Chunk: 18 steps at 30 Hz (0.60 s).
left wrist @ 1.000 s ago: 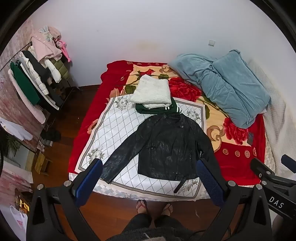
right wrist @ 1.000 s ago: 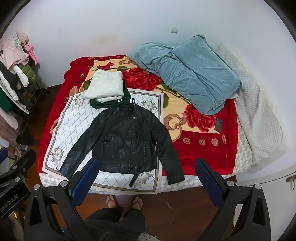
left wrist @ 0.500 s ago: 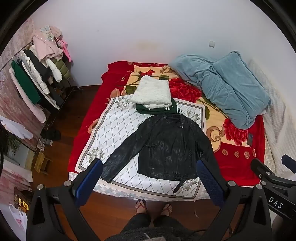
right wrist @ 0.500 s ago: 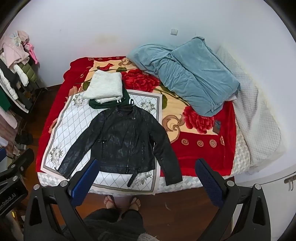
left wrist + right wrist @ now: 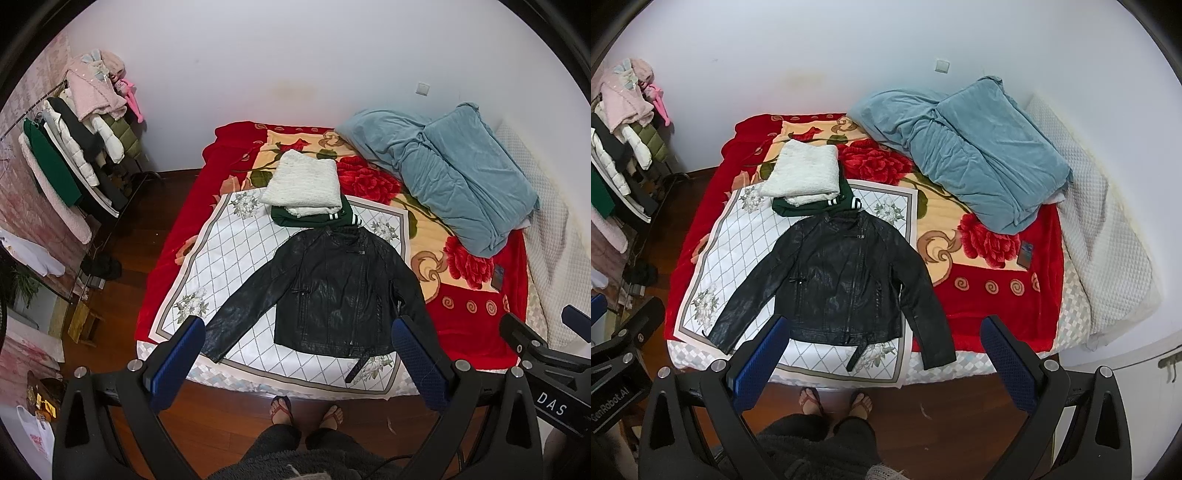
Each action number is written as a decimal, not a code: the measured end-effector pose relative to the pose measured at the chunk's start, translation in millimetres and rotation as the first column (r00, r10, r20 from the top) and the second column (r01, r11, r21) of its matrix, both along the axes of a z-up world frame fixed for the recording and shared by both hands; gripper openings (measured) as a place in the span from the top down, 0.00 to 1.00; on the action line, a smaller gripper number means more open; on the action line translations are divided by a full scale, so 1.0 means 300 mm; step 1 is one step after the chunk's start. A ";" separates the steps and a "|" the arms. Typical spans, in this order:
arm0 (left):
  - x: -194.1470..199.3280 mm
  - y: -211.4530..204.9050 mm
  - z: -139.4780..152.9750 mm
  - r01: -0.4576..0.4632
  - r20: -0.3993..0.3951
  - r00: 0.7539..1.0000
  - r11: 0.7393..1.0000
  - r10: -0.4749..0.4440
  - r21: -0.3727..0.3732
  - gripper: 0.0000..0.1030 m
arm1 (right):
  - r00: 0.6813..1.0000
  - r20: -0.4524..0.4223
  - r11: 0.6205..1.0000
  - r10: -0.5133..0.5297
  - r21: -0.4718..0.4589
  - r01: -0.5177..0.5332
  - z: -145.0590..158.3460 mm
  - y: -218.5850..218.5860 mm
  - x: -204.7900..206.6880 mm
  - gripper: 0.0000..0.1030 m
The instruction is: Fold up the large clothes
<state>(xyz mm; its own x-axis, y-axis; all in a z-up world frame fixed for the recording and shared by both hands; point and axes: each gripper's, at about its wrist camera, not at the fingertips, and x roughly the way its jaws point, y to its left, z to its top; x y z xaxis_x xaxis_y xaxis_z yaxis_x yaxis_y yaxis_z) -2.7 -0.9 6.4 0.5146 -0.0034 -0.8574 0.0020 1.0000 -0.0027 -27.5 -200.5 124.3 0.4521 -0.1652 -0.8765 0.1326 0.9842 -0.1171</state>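
Note:
A black leather jacket (image 5: 332, 291) (image 5: 842, 280) lies flat and face up on the white patterned sheet (image 5: 236, 251) (image 5: 738, 240) at the near side of the bed, both sleeves spread outward. Behind its collar sits a folded white knit (image 5: 303, 182) (image 5: 803, 173) on top of a folded green garment (image 5: 314, 218) (image 5: 798, 208). My left gripper (image 5: 297, 356) is held high above the bed's near edge, open and holding nothing. My right gripper (image 5: 882, 354) is likewise open, high and clear of the jacket.
A crumpled blue blanket (image 5: 454, 177) (image 5: 967, 158) covers the far right of the red floral bedspread (image 5: 476, 317). A phone (image 5: 1025, 254) lies on the bedspread. A loaded clothes rack (image 5: 70, 155) stands at the left. The person's feet (image 5: 306, 410) in sandals stand on the wooden floor.
Both views have shifted slightly: the bed and jacket sit a little higher in frame, as the grippers drew back a bit. The jacket has not moved.

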 end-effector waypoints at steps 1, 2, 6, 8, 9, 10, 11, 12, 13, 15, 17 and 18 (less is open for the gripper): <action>0.000 0.001 -0.001 -0.001 0.001 1.000 1.000 0.001 0.001 0.00 | 1.000 0.000 1.000 0.000 0.000 0.000 0.001 0.001 -0.001 0.00; 0.001 0.001 -0.001 -0.002 -0.001 1.000 1.000 0.002 -0.001 0.00 | 1.000 0.001 1.000 0.001 -0.001 -0.001 0.002 0.002 -0.002 0.00; -0.005 0.011 0.008 -0.002 0.000 1.000 1.000 0.002 -0.003 0.00 | 1.000 0.002 1.000 0.001 -0.001 -0.001 0.002 0.003 -0.004 0.00; -0.004 0.011 0.007 -0.001 0.000 1.000 1.000 0.001 -0.002 0.00 | 1.000 0.002 1.000 0.001 -0.002 -0.001 0.006 0.006 -0.004 0.00; -0.005 0.012 0.007 -0.002 0.000 1.000 1.000 0.002 -0.003 0.00 | 1.000 0.003 1.000 0.000 -0.002 0.000 0.004 0.007 -0.004 0.00; -0.005 0.012 0.008 -0.002 0.001 1.000 1.000 0.002 -0.004 0.00 | 1.000 0.003 1.000 0.000 -0.002 0.000 0.005 0.007 -0.005 0.00; -0.005 0.011 0.007 -0.002 0.002 1.000 1.000 0.002 -0.003 0.00 | 1.000 0.004 1.000 0.000 -0.002 0.000 0.006 0.008 -0.006 0.00; -0.005 0.011 0.007 -0.002 0.002 1.000 1.000 0.002 -0.002 0.00 | 1.000 0.004 1.000 0.000 -0.003 0.000 0.003 0.009 -0.006 0.00; -0.005 0.012 0.008 -0.002 0.001 1.000 1.000 0.002 -0.004 0.00 | 1.000 0.004 1.000 0.001 -0.004 -0.001 0.005 0.009 -0.007 0.00; -0.005 0.011 0.007 -0.002 0.003 1.000 1.000 0.002 -0.003 0.00 | 1.000 0.005 1.000 0.001 -0.003 -0.001 0.004 0.010 -0.007 0.00; -0.005 0.012 0.007 -0.001 0.001 1.000 1.000 0.001 -0.005 0.00 | 1.000 0.005 1.000 0.000 -0.004 0.000 0.003 0.009 -0.007 0.00; -0.005 0.012 0.008 -0.002 0.003 1.000 1.000 0.002 -0.005 0.00 | 1.000 0.005 1.000 0.000 -0.002 0.000 0.005 0.008 -0.007 0.00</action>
<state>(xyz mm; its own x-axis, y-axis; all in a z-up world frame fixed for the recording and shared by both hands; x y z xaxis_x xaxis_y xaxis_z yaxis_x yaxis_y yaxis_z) -4.3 2.6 8.6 0.5169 -0.0066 -0.8560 0.0002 1.0000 -0.0077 -29.7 -198.0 125.7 0.4568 -0.1668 -0.8738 0.1329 0.9840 -0.1184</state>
